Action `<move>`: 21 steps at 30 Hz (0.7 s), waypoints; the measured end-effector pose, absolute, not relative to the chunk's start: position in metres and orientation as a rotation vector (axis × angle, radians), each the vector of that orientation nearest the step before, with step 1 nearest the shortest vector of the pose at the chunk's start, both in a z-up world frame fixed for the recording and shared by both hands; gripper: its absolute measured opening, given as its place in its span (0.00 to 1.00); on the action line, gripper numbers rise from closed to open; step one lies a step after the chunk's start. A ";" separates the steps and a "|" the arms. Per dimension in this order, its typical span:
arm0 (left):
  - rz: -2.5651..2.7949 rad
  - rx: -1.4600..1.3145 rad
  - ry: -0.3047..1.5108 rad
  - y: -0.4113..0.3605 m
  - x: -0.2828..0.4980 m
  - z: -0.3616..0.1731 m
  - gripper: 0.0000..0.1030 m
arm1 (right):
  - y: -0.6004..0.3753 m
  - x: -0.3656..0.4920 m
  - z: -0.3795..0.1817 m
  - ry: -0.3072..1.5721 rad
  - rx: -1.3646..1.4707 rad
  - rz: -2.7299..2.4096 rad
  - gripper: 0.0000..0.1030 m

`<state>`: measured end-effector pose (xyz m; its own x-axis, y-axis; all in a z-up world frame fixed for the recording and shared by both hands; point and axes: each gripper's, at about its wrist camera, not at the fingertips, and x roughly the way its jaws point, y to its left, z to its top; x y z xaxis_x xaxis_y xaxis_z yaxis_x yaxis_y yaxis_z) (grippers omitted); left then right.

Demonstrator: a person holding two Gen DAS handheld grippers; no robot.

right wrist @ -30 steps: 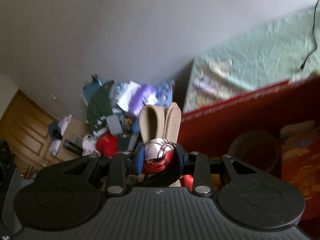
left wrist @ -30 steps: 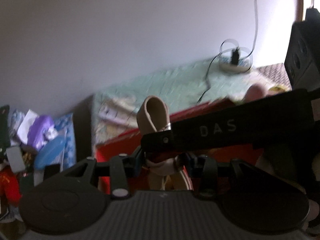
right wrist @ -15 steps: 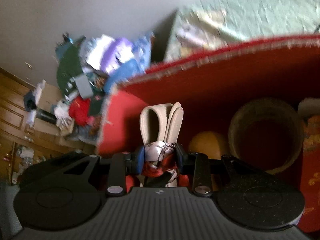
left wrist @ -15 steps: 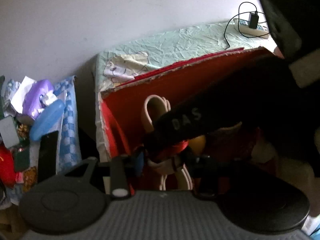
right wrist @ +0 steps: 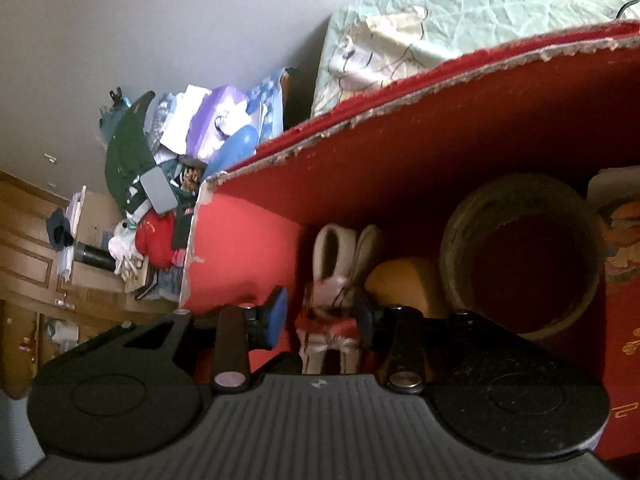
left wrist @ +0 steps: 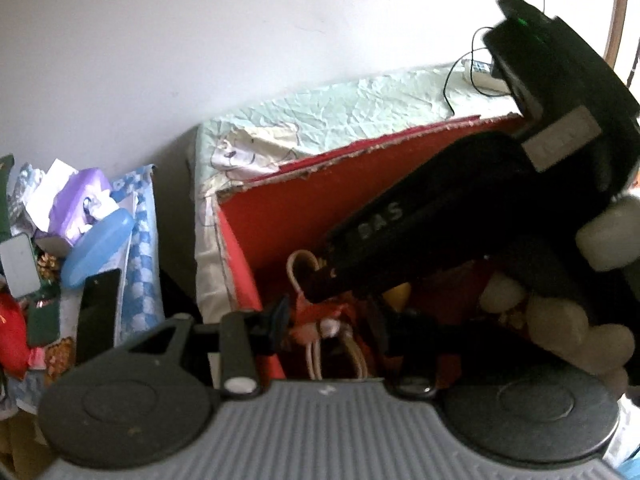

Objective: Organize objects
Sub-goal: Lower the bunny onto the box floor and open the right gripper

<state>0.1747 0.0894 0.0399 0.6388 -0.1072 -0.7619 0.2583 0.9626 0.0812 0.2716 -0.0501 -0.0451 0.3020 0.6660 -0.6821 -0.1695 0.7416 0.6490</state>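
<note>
Right hand-held gripper (right wrist: 320, 314) has just been opening, jaws parted around the upright rabbit toy (right wrist: 340, 280) low in the red box (right wrist: 440, 152), frame centre. Left hand-held gripper (left wrist: 332, 320) is also easing open around it; the toy's long axis runs straight ahead.

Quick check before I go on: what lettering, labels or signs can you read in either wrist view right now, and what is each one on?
"DAS", pale letters, first one blurred: on the black arm of the right gripper crossing the left wrist view.
Grey label on that gripper's body: too blurred to read.
Gold marks on the red packet in the red box: unreadable.
</note>
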 end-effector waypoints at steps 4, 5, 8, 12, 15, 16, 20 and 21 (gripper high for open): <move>-0.203 0.178 0.864 0.087 0.180 0.040 0.46 | -0.051 0.269 -0.043 1.101 0.509 0.563 0.39; -0.202 0.177 0.870 0.087 0.182 0.038 0.46 | -0.052 0.268 -0.042 1.090 0.505 0.557 0.39; -0.198 0.174 0.892 0.082 0.188 0.035 0.46 | -0.052 0.265 -0.040 1.066 0.492 0.536 0.39; -0.187 0.181 0.899 0.077 0.192 0.034 0.50 | -0.056 0.263 -0.035 1.036 0.490 0.503 0.39; -0.167 0.179 0.906 0.074 0.191 0.034 0.56 | -0.062 0.260 -0.032 1.011 0.486 0.479 0.39; -0.161 0.175 0.911 0.074 0.191 0.034 0.58 | -0.065 0.258 -0.030 1.002 0.476 0.474 0.39; -0.145 0.161 0.926 0.073 0.195 0.033 0.60 | -0.076 0.250 -0.021 0.944 0.396 0.428 0.39; -0.143 0.162 0.929 0.072 0.196 0.032 0.62 | -0.079 0.248 -0.020 0.930 0.379 0.412 0.39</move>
<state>0.1963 0.0722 0.0324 0.5909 -0.0527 -0.8050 0.1921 0.9784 0.0769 0.2482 -0.0790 -0.0197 0.5313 0.4955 -0.6872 -0.1765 0.8581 0.4822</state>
